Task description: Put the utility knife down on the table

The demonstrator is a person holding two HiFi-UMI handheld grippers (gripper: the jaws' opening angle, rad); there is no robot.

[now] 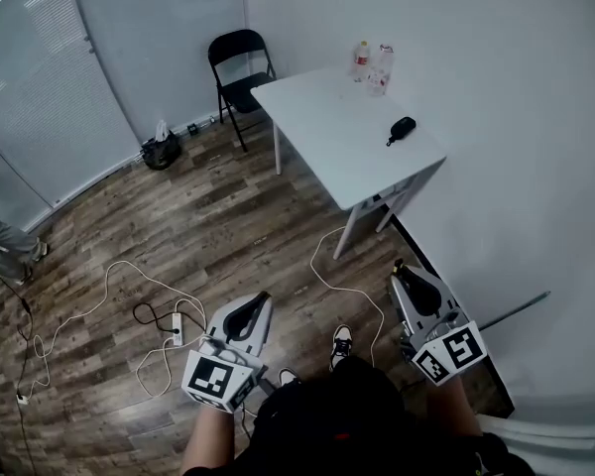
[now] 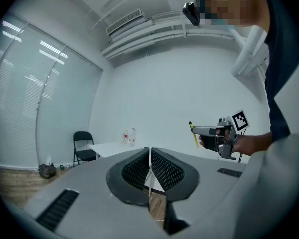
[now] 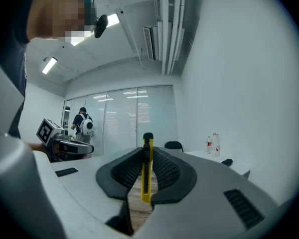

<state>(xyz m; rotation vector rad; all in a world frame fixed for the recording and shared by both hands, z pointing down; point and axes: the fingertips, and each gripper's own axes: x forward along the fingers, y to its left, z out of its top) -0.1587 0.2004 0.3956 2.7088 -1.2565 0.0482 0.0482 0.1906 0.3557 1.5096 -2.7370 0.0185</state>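
Observation:
My right gripper [image 3: 147, 152] is shut on a yellow utility knife [image 3: 147, 183], which stands upright between the jaws with its black-capped end sticking out past the tips. In the head view the right gripper [image 1: 401, 272] hangs over the wooden floor, short of the white table [image 1: 327, 152], and a bit of the knife [image 1: 398, 264] shows at its tip. My left gripper [image 1: 264, 298] is held beside it, to its left. Its jaws [image 2: 150, 158] are shut with nothing between them. The left gripper view also catches the right gripper [image 2: 209, 131] with the knife [image 2: 194, 135].
On the table lie a small black object [image 1: 402, 129] and two bottles [image 1: 370, 65] at its far end. A black folding chair [image 1: 240, 67] stands behind it. White and black cables and a power strip [image 1: 176, 327] lie on the floor. A person with a backpack [image 3: 83, 124] stands far off.

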